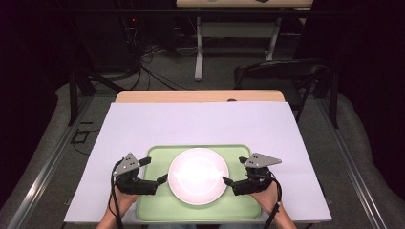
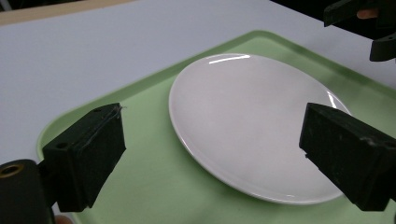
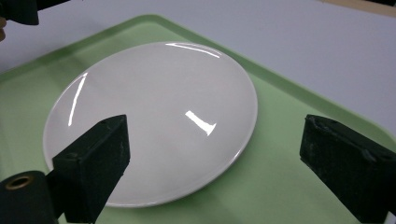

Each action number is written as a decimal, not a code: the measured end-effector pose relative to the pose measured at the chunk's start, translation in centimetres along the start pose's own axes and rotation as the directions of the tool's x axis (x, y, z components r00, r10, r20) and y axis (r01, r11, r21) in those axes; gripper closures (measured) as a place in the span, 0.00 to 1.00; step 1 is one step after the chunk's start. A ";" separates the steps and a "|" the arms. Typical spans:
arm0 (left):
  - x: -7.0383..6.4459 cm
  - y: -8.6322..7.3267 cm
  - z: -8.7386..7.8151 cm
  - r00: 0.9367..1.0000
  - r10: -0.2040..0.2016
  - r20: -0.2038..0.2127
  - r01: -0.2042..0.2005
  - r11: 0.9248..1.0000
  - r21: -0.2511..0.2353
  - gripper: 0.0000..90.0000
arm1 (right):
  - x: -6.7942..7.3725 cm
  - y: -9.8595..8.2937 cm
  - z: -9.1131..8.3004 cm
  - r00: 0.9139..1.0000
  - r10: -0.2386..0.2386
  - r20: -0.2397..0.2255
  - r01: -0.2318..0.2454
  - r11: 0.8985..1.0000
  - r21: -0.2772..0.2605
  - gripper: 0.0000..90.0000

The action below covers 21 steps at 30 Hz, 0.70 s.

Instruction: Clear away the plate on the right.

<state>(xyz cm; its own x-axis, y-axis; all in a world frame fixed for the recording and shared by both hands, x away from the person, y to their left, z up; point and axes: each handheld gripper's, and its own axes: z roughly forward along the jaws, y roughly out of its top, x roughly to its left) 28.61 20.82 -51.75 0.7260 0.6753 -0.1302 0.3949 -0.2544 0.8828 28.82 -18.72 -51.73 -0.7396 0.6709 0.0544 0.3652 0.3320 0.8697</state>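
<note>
A round white plate (image 1: 198,175) lies empty in the middle of a light green tray (image 1: 157,153) at the near edge of the table. My left gripper (image 1: 155,171) hovers over the tray's left part, open, jaws pointing at the plate's left rim. My right gripper (image 1: 235,171) mirrors it on the plate's right side, also open. In the left gripper view the plate (image 2: 252,126) lies between and beyond the wide-spread jaws of the left gripper (image 2: 219,156), and the tray (image 2: 140,168) lies under them. The right gripper view shows the plate (image 3: 154,116) ahead of the open right gripper (image 3: 215,163). Neither holds anything.
The tray sits on a white sheet (image 1: 200,124) covering the table, whose wooden far edge (image 1: 200,96) shows. A black chair (image 1: 282,76) stands beyond the far right corner. Cables (image 1: 143,62) and another table's legs (image 1: 200,47) lie farther back on the floor.
</note>
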 end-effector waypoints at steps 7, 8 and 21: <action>-0.2 -0.1 -2.0 0.998 0.065 0.000 -0.065 0.995 -0.073 0.00 | -0.1 0.4 -2.0 0.998 -0.057 -0.005 0.057 0.996 -0.072 0.00; -0.2 -0.1 -2.0 0.998 0.065 0.000 -0.065 0.995 -0.073 0.00 | -0.2 0.4 -2.2 0.998 -0.067 -0.010 0.066 0.994 -0.086 0.00; 1.6 -1.4 -6.3 0.994 0.104 -0.015 -0.105 0.978 -0.181 0.00 | -1.8 -0.4 -5.9 0.996 -0.077 0.042 0.083 0.980 -0.180 0.00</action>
<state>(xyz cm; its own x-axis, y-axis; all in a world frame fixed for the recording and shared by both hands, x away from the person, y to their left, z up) 25.72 26.61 -50.38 0.7548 0.6552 -0.0311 0.2084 -0.1945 0.9585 26.67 -23.92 -49.26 -0.7411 0.6706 -0.0333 0.1947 0.2621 0.9452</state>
